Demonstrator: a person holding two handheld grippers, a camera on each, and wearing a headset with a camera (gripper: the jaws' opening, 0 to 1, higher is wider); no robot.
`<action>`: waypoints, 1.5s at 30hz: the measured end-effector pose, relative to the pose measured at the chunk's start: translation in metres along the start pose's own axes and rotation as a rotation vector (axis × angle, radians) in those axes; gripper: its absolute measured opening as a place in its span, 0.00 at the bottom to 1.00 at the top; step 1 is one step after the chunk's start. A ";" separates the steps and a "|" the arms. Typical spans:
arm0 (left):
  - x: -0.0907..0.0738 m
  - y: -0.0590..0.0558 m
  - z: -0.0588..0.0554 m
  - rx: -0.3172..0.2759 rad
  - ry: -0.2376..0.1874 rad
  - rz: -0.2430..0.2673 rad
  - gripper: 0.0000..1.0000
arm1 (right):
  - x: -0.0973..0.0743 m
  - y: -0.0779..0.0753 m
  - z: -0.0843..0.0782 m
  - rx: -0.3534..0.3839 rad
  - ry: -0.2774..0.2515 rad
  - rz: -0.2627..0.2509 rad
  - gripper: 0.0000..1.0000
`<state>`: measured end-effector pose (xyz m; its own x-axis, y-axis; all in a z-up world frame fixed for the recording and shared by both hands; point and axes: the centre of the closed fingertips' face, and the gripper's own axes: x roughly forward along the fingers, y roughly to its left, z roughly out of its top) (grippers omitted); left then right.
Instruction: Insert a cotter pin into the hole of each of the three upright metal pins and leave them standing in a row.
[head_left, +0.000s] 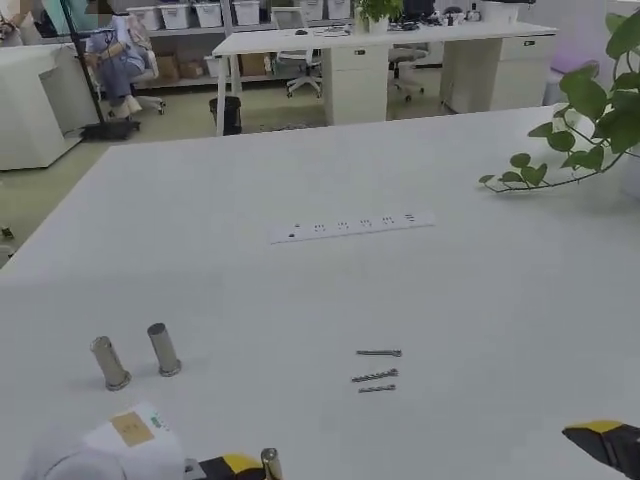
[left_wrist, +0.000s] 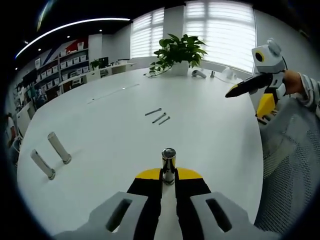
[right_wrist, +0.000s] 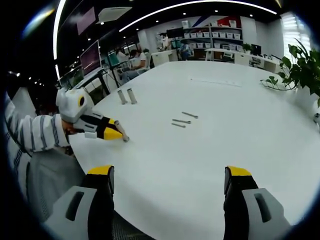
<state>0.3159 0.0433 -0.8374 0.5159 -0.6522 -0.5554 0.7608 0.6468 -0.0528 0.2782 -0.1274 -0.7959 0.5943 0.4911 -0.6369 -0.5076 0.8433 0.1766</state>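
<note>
Your left gripper (left_wrist: 168, 176) is clenching one metal pin (left_wrist: 168, 161) between its yellow-tipped jaws, close to the near edge of the white table (left_wrist: 125, 145). The pin is standing upright in the grip, and I cannot tell whether its foot is touching the surface. Your right gripper (right_wrist: 170, 172) is released, its jaws spread wide with nothing between them, and it is hanging over the table's near edge, well apart from the left one.

The second metal pin (head_left: 108, 362) and the third metal pin (head_left: 164, 349) are standing upright just beside each other on the table. In the head view they are off to the left and beyond the left gripper. The three cotter pins (head_left: 374, 376) are lying flat near the middle of the table, roughly parallel and stacked one behind another. The two nearer ones are lying closer together than the farthest. All three are lying loose on the surface, well apart from every metal pin.

As for containers, a pale pot (left_wrist: 180, 69) is sitting at the far end of the table and holding a leafy green plant (left_wrist: 181, 47), whose stems are trailing onto the tabletop. Pale storage bins (head_left: 208, 14) are lining a shelf in the background, and a black bin (head_left: 231, 113) is standing on the floor by a desk leg. I cannot tell what any of these bins are holding. A power strip (head_left: 350, 226) is lying flat farther back on the table.
</note>
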 end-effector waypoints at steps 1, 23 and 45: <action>0.000 0.000 0.000 0.005 -0.001 0.005 0.07 | 0.000 0.000 0.000 0.001 -0.001 0.001 0.92; -0.004 -0.003 -0.002 -0.016 -0.005 -0.012 0.31 | -0.001 0.000 -0.001 -0.005 0.009 0.006 0.92; -0.034 0.006 0.010 -0.116 -0.083 -0.008 0.93 | 0.001 -0.008 -0.005 -0.037 0.064 0.010 0.92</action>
<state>0.3064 0.0657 -0.8106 0.5443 -0.6852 -0.4840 0.7169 0.6795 -0.1558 0.2791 -0.1345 -0.8018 0.5486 0.4831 -0.6824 -0.5365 0.8294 0.1559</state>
